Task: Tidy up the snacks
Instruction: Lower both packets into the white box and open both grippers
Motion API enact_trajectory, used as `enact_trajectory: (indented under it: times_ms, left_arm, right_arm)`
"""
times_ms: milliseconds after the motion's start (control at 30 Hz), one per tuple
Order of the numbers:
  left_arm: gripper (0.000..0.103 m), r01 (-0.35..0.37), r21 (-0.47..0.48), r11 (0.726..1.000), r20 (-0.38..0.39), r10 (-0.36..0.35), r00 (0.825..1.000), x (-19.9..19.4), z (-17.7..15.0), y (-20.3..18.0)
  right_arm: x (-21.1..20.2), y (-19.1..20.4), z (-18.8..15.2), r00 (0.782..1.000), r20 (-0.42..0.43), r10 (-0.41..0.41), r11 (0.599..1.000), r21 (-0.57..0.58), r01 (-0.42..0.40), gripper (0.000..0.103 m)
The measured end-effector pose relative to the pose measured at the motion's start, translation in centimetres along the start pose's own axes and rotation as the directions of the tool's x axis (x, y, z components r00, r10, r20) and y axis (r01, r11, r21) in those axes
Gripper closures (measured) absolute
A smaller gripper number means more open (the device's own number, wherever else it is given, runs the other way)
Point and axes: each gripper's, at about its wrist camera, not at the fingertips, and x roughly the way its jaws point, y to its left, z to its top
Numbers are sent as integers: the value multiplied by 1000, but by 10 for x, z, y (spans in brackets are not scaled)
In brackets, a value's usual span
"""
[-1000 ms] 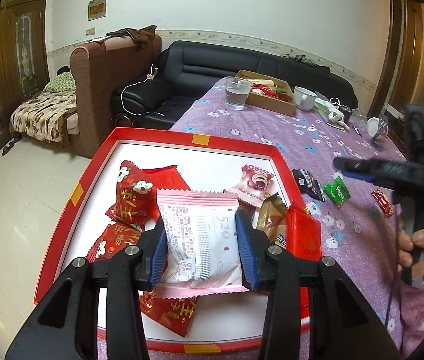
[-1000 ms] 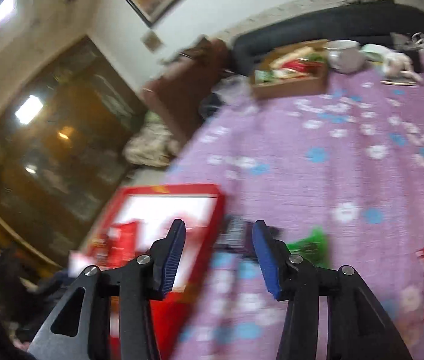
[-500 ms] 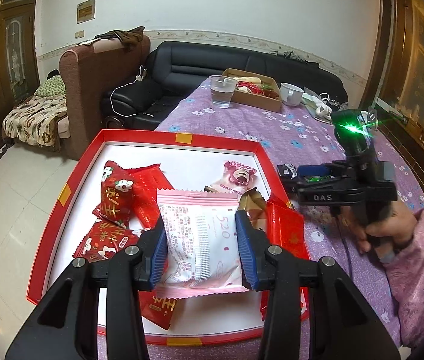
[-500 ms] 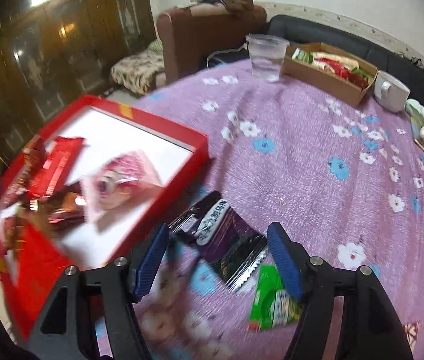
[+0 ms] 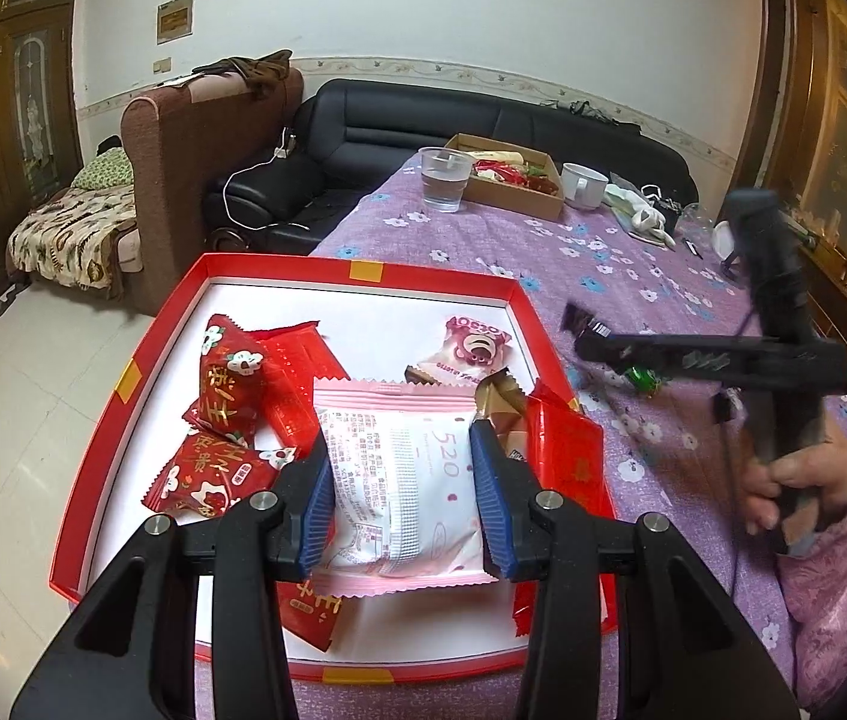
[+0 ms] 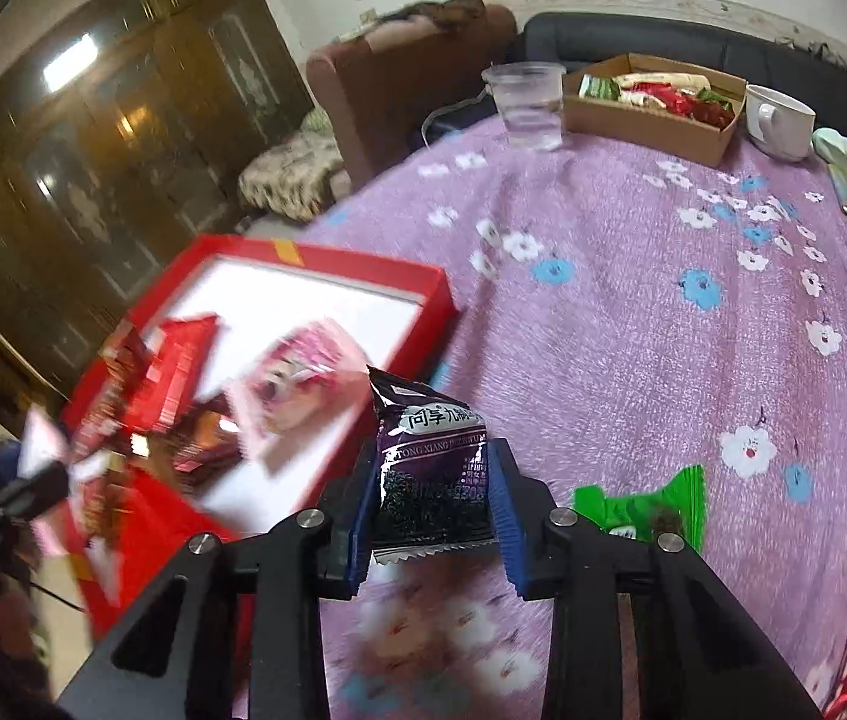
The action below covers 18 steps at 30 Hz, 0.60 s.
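The left hand-held gripper is tilting down over the red tray, clamping a pale pink packet. The right hand-held gripper, its jaws having just been closing, is pinching a crinkled dark purple packet above the purple flowered tabletop, just beside the tray.

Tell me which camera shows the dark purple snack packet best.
The right wrist view: the purple packet sits sharp and close, pinched between the right tongs. In the left wrist view only a dark, blurred corner shows at the tip of those tongs, beside the red box.
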Motion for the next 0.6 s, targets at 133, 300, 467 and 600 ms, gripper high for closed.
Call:
enact_trajectory:
  times_ms: [133, 300, 467, 600]
  left_arm:
    - [63, -7, -6, 1000, 2, 7, 1000, -2, -2, 5]
    - [63, -35, -25, 999, 3, 35, 999, -5, -3, 17]
    - [63, -116, -61, 991, 8, 116, 993, -13, -3, 33]
    - [63, -219, -114, 969, 0, 220, 975, -22, -2, 50]
  right_arm:
    - [-19, 10, 4, 986, 60, 154, 986, 60, -158, 69]
    - [-16, 47, 13, 952, 83, 296, 952, 62, -301, 69]
    - [-3, 99, 34, 862, 122, 491, 864, 56, -500, 69]
    - [10, 117, 31, 812, 119, 571, 815, 38, -578, 69]
